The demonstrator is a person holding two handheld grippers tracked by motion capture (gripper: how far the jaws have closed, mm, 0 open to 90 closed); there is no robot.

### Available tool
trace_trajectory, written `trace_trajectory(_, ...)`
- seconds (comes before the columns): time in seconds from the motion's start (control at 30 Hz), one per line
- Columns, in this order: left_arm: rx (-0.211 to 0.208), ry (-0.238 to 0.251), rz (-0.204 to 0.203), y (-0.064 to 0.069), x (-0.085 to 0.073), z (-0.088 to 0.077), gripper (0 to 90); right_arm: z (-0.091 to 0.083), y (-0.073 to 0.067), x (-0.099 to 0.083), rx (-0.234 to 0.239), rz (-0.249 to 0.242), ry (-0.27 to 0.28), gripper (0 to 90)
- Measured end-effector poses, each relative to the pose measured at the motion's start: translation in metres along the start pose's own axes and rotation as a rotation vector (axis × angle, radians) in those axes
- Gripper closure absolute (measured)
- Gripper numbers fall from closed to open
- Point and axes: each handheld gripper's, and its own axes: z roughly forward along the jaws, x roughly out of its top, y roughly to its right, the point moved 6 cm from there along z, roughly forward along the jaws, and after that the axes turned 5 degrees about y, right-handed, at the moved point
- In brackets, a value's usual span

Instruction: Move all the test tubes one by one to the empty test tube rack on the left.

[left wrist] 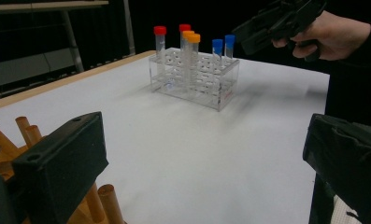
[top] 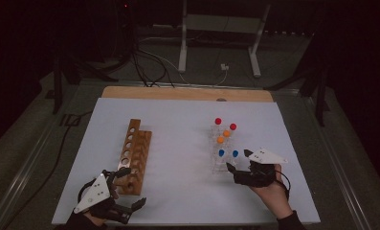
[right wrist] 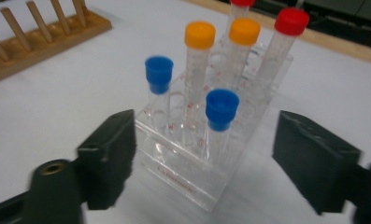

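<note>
A clear plastic tube rack (top: 217, 165) stands on the white sheet, right of centre. It holds two red-capped tubes (top: 217, 120), two orange-capped tubes (top: 226, 133) and two blue-capped tubes (top: 221, 153). My right gripper (top: 238, 161) hovers at the rack's near right corner. In the right gripper view its jaws (right wrist: 211, 161) stand apart on either side of the rack's near end, with the nearer blue-capped tube (right wrist: 220, 109) in line between them, untouched. My left gripper (top: 132, 188) is open and holds nothing, by the near end of a wooden peg rack (top: 135, 153).
The white sheet (top: 178, 191) covers a wooden table whose far edge (top: 187, 93) shows. The wooden rack's pegs (left wrist: 29, 133) rise beside my left jaw. Beyond the table lie cables and a metal stand (top: 221, 28) on a dark floor.
</note>
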Motion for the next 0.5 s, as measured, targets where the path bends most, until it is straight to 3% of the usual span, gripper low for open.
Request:
trace_trajectory(0.2, -0.002, -0.002, -0.001, 0.0003, -0.0002, 0.0002, 0.5, 0.0025, 0.0014, -0.0024, 0.006, 0.02, -0.051, 45.9)
trace_trajectory(0.5, -0.002, -0.005, 0.001, 0.0002, -0.0005, 0.0003, 0.5, 0.0077, 0.0054, -0.0037, -0.018, 0.081, -0.099, 62.2)
